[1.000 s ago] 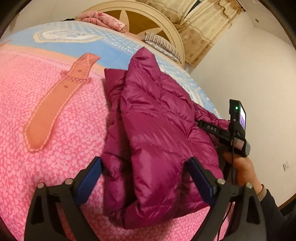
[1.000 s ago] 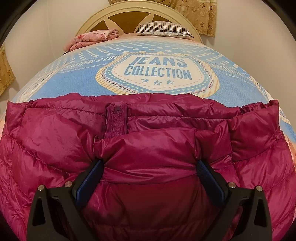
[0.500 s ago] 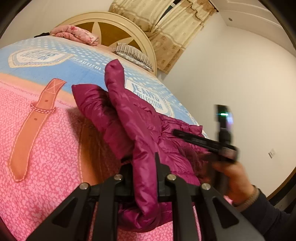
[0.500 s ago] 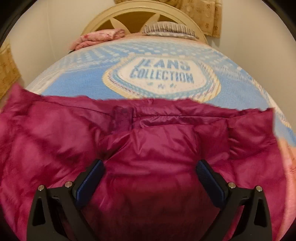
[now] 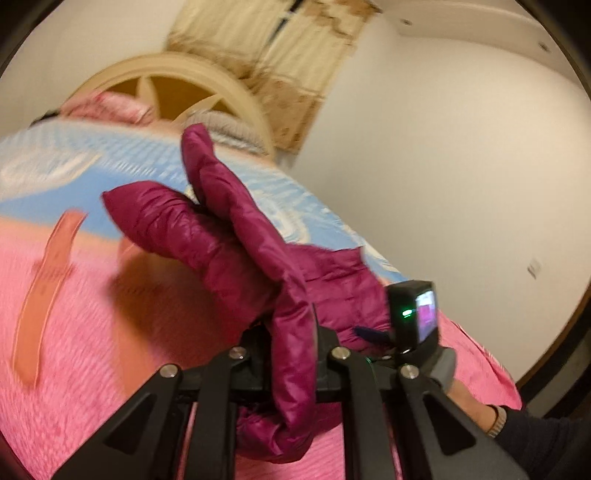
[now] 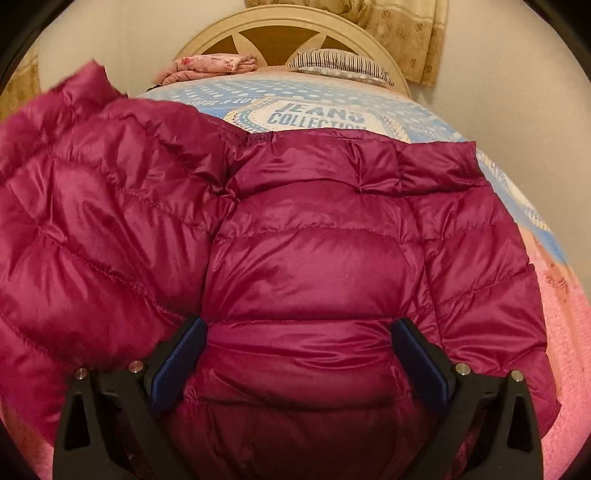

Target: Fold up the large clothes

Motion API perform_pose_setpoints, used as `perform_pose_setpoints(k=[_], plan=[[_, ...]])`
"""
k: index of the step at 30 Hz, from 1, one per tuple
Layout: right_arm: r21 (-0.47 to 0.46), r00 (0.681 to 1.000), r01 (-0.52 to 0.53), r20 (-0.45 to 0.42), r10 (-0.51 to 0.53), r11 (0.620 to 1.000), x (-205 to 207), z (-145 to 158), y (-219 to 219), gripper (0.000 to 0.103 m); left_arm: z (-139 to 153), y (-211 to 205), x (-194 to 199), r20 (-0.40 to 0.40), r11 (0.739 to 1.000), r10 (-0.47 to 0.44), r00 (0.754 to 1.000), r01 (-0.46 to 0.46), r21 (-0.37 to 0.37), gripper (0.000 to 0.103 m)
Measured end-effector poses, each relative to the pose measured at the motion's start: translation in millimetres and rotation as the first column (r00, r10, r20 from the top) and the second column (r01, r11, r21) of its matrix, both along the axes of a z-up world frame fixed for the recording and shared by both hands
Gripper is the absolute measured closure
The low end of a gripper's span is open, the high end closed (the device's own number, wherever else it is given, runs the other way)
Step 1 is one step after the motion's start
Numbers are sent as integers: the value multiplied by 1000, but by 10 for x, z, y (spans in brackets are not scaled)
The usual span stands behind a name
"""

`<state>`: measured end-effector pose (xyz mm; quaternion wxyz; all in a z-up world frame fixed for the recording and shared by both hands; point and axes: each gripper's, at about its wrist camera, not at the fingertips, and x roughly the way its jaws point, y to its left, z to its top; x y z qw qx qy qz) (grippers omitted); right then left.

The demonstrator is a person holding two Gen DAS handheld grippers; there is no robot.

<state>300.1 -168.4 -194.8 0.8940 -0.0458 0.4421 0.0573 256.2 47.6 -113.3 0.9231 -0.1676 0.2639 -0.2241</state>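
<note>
So the magenta puffer jacket (image 6: 314,266) is lying on the bed (image 6: 332,92), filling most of the right wrist view, with its collar edge toward the top of the frame, pointing at the headboard (image 6: 295,33), and its body running down toward the bottom edge. That makes its long axis roughly top to bottom in that picture, lined up with the bed.

The part that matters, I think, is the side panel or sleeve (image 5: 236,236). In the left wrist view it runs as a long strip from lower centre of the frame up to upper left of centre, tip pointing at the headboard end and raised off the pink bedspread (image 5: 74,369). In the right wrist view the same raised flap fills the left side of the frame.

The left gripper (image 5: 291,354) is clamped tight on the near end of that strip, fabric squeezed between the fingers at bottom centre. The right gripper (image 6: 299,354) has its jaws spread wide, blue pads either side of the jacket's lower middle, not pinching anything; whether they press down on it I can't tell.

My guess: the left hand is the one placed to carry the flap across toward the middle, over where the right one sits.
</note>
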Motion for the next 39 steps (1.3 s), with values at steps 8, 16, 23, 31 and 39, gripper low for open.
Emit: perform_pose_setpoints(k=[8,16,23,31,39], plan=[[263,993,-16,118,-15,965,-508,320,-763,2,439,-985,231,78,971,-184,980,169,167,89],[404,952,101,226,-206,909,-810,635,-1596,2,218,-1746,512,33,936,-293,956,279,217,88],[457,933,170,211,-293,873,-766,803,-1960,3,-195,-2242,592,-19,861,-383,923,364,354,79],[501,973,-16,208,-102,865,-432,1278,-1732,55,-247,-2294,410,19,835,-399,917,355,419,29],[586,987,-87,-56,148,806,391,1082,-1175,55,-158,-2166,274,31,832,-394,919,342,438,28]])
